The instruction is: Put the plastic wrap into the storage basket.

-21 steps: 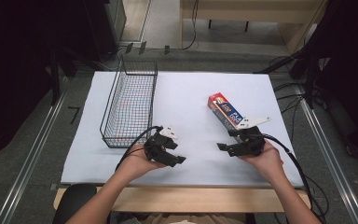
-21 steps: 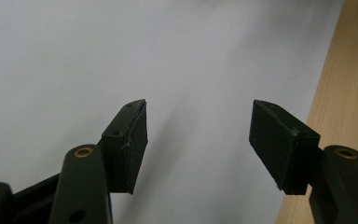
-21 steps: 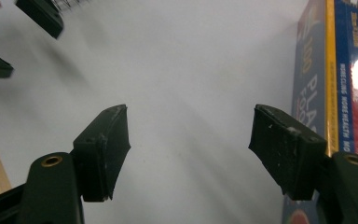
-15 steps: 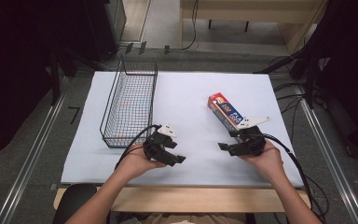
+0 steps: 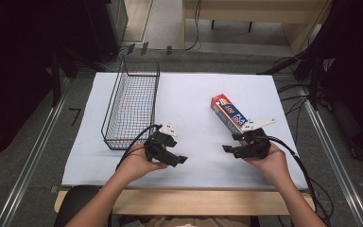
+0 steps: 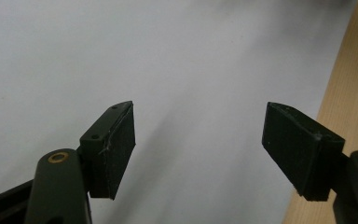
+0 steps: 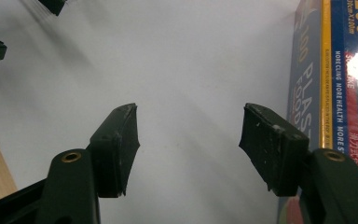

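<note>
Left gripper [image 5: 172,153]: held low over the white table cover [image 5: 194,94], near the front edge; its jaws are spread wide, with nothing between them.
Right gripper [image 5: 234,143]: held just beside the near end of the food wrap box [image 5: 228,113]; its jaws are parted, with bare cover between them.
Food wrap box: laid flat on the right half of the cover, angled away from the person; seen along the right edge of the right gripper view [image 7: 335,70].
Wire basket [image 5: 130,106]: set on the left half of the cover, well apart from the box.
</note>
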### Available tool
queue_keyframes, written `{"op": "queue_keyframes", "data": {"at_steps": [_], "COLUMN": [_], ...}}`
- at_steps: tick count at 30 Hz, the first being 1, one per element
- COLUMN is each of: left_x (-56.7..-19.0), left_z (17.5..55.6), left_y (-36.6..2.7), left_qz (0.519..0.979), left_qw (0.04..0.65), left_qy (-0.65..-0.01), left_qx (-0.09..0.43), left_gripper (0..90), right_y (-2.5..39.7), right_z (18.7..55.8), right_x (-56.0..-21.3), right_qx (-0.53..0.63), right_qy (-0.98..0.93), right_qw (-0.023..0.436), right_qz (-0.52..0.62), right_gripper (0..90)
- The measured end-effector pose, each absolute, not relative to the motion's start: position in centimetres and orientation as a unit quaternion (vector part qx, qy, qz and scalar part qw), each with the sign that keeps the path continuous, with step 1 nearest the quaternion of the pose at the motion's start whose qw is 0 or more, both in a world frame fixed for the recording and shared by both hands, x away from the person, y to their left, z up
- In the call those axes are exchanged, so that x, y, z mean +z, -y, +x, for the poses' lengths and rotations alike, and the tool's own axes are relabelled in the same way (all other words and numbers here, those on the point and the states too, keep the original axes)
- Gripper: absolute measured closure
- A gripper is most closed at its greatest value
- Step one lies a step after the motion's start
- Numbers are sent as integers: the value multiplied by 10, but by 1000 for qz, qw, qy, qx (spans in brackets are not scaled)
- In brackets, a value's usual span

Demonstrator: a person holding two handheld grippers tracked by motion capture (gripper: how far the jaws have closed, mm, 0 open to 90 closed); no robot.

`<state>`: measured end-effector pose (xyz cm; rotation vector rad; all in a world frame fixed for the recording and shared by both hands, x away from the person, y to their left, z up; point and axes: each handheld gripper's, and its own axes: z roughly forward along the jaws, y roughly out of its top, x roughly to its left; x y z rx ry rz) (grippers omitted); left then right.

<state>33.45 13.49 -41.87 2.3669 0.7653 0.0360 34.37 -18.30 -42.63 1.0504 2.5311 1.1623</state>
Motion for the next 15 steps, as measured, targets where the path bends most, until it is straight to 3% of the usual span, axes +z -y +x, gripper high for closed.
{"op": "queue_keyframes", "data": {"at_steps": [15], "left_x": [-420], "left_z": [333], "left_y": [-133], "left_qz": [908], "left_qw": [310], "left_qy": [-280], "left_qx": [20], "left_gripper": [312], "right_y": [183], "right_z": [343], "right_x": [-427], "right_qx": [381], "right_qy": [-852], "right_qw": [88], "right_qz": [348], "right_gripper": [374]}}
